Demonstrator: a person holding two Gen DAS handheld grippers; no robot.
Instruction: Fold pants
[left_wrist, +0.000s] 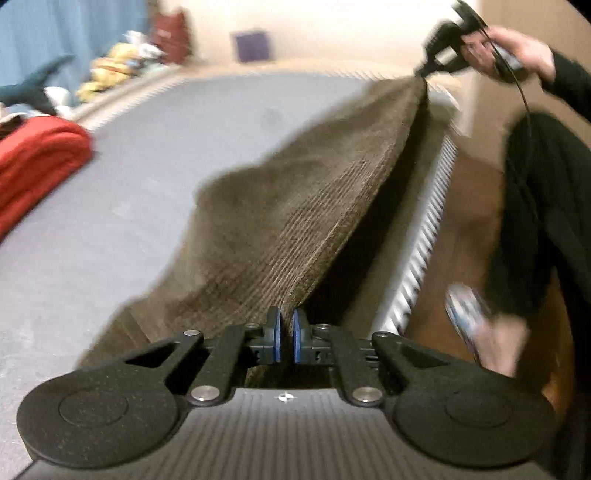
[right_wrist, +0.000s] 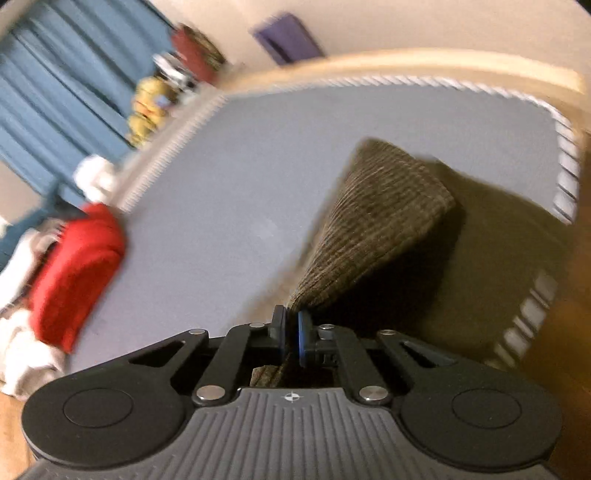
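Note:
Brown corduroy pants (left_wrist: 295, 206) lie partly on a grey-blue mattress (left_wrist: 129, 184), with one edge lifted off it. My left gripper (left_wrist: 287, 323) is shut on the near end of that lifted edge, the cloth pinched between its blue pads. In the left wrist view my right gripper (left_wrist: 424, 72) grips the far end of the same edge at upper right, held in a person's hand (left_wrist: 517, 51). In the right wrist view the right gripper (right_wrist: 291, 325) is shut on the pants (right_wrist: 376, 221), which rise in a taut ridge from the bed.
A red folded garment (left_wrist: 40, 155) lies at the mattress's left edge, also seen as the red garment (right_wrist: 77, 273) beside white cloth (right_wrist: 26, 354). Soft toys (left_wrist: 114, 70) and blue curtains (right_wrist: 55, 96) stand behind. A person's dark trouser leg (left_wrist: 535, 221) stands right of the bed edge.

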